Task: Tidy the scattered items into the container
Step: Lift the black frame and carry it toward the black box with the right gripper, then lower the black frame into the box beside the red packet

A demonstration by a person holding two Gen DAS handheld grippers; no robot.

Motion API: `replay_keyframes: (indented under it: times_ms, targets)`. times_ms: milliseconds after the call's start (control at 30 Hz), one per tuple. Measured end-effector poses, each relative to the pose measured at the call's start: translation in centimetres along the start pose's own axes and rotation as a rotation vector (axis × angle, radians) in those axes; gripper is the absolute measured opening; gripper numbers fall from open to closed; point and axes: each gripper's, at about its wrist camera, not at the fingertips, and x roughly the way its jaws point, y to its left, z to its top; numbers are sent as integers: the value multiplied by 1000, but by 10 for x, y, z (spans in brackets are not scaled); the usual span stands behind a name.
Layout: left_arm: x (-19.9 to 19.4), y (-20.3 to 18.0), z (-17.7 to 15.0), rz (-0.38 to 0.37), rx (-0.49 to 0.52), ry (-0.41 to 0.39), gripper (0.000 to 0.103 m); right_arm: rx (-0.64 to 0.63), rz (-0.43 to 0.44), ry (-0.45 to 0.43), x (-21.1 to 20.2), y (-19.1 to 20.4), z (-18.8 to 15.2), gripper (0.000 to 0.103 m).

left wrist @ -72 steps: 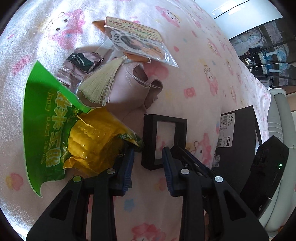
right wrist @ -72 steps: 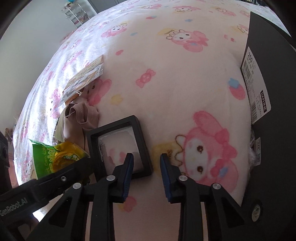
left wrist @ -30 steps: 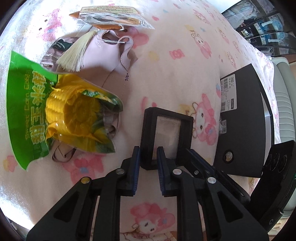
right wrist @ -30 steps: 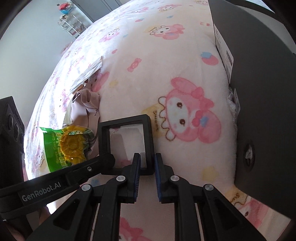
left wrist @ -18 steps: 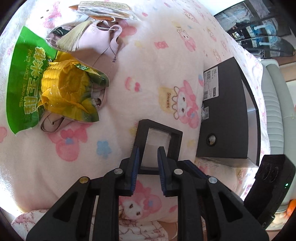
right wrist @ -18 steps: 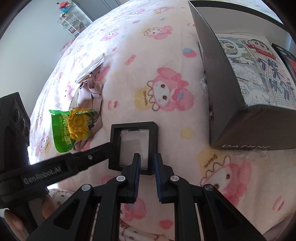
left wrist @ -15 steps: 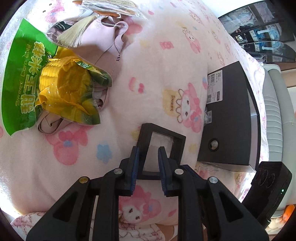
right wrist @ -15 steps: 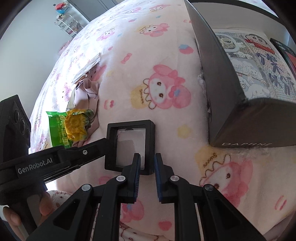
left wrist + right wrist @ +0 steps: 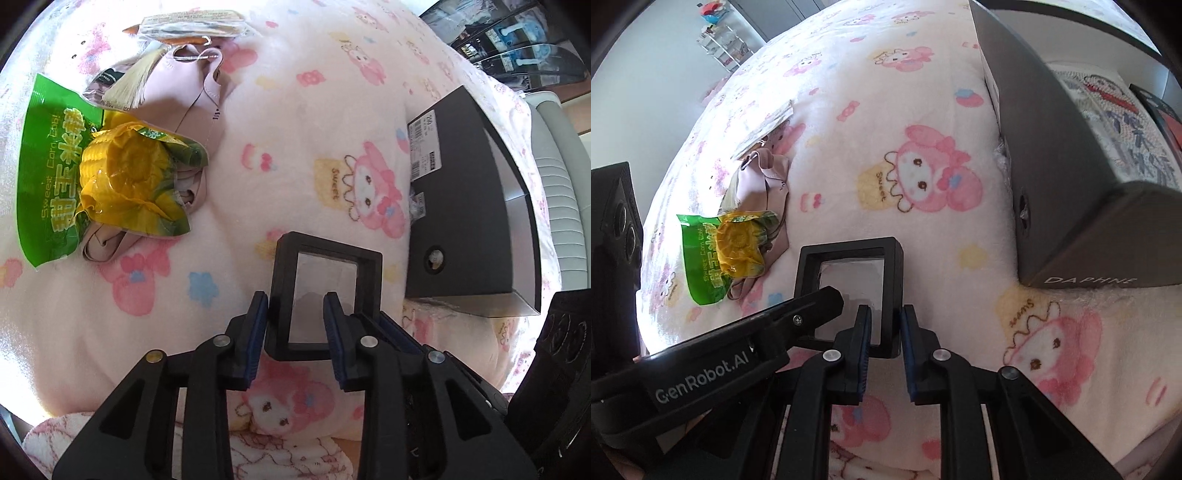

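The black frame box [image 9: 325, 295] with a clear window is held up above the bed [image 9: 295, 110], and it is the thing to look from. Nearest to us, the left tool [image 9: 295, 325] has its two sides around the frame's left edge, and they are moving apart, with gaps showing beside the edge. The right tool [image 9: 885, 328] pinches the frame's right edge tight between its blue pads [image 9: 866, 332].

Under the frame lies the pink blanket [image 9: 923, 129] with bunny pictures. To the right of the frame, near it, sits the dark open box [image 9: 1071, 192], the container, with printed things inside.

To the left of the frame, well apart, lies the green corn packet [image 9: 55, 166] with the yellow corn [image 9: 122, 166] showing. It rests on a pink cloth thing [image 9: 184, 88]. A cream tassel [image 9: 129, 86] lies on that cloth. Farthest from the frame, past the cloth, is a flat clear packet [image 9: 195, 22] with a card in it
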Motion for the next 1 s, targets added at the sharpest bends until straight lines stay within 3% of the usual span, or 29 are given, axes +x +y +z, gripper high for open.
replay_keyframes:
  times_ms: [233, 533, 1000]
  targets:
    - [-41, -11, -21, -82, 20, -53, 30, 43, 22, -89, -43, -3, -15, 15]
    - [-78, -26, -30, -81, 52, -113, 30, 51, 44, -168, -78, 3, -23, 15]
    - [-95, -75, -32, -116, 136, -144, 30, 98, 57, -245, -121, -26, -19, 15]
